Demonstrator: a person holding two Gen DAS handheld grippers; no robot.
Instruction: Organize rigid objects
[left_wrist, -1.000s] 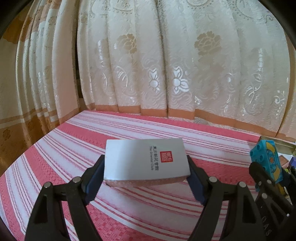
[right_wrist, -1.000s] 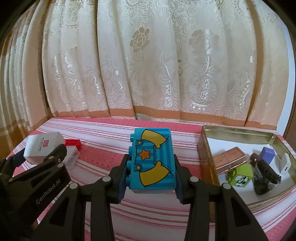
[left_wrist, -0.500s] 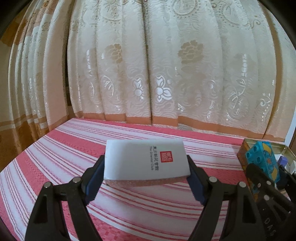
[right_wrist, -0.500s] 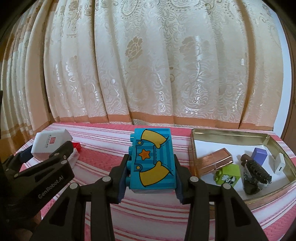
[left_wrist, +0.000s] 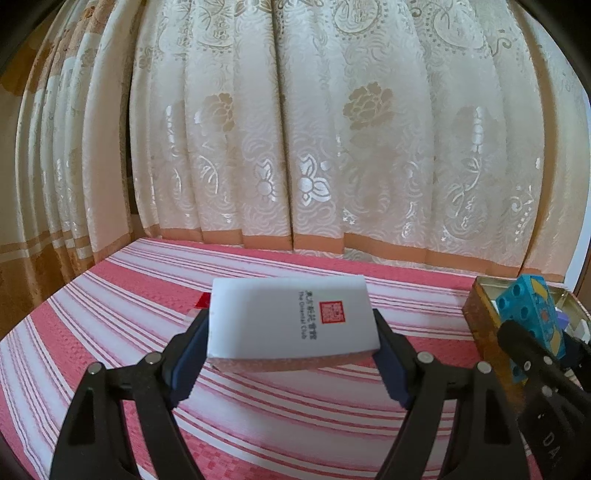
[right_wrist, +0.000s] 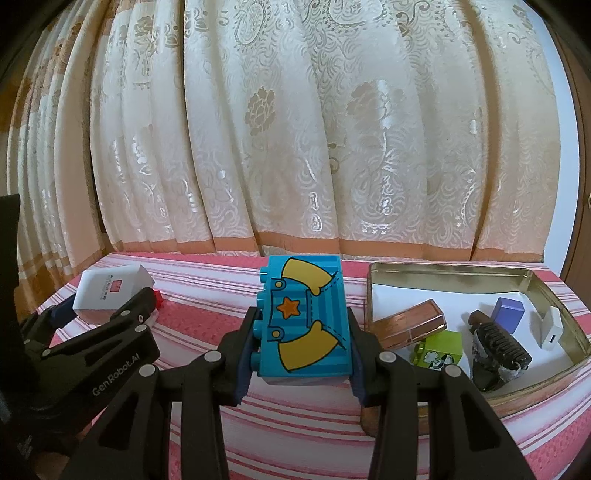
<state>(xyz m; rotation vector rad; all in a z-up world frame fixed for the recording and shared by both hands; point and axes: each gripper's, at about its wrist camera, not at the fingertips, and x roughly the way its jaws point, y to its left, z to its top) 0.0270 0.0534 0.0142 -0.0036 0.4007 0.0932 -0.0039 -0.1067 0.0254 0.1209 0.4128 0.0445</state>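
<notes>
My left gripper (left_wrist: 291, 350) is shut on a white box (left_wrist: 291, 321) with a red seal and dark lettering, held above the red-and-white striped cloth (left_wrist: 280, 410). My right gripper (right_wrist: 301, 347) is shut on a turquoise toy brick (right_wrist: 304, 321) printed with a star and yellow sleeves. The brick (left_wrist: 532, 325) also shows at the right edge of the left wrist view, and the box (right_wrist: 110, 291) at the left of the right wrist view. A gold metal tin (right_wrist: 546, 288) lies to the right of the brick.
Inside the tin are a copper-coloured case (right_wrist: 410, 325), a green cube (right_wrist: 441, 349), a dark brush-like thing (right_wrist: 496, 343), a purple block (right_wrist: 509, 314) and a white adapter (right_wrist: 552, 326). A small red piece (left_wrist: 203, 300) lies on the cloth. Cream curtains (left_wrist: 314, 129) hang behind.
Both grippers have swung right with their loads. The tin has slid leftward in both views, coming into sight at the left view's right edge.
</notes>
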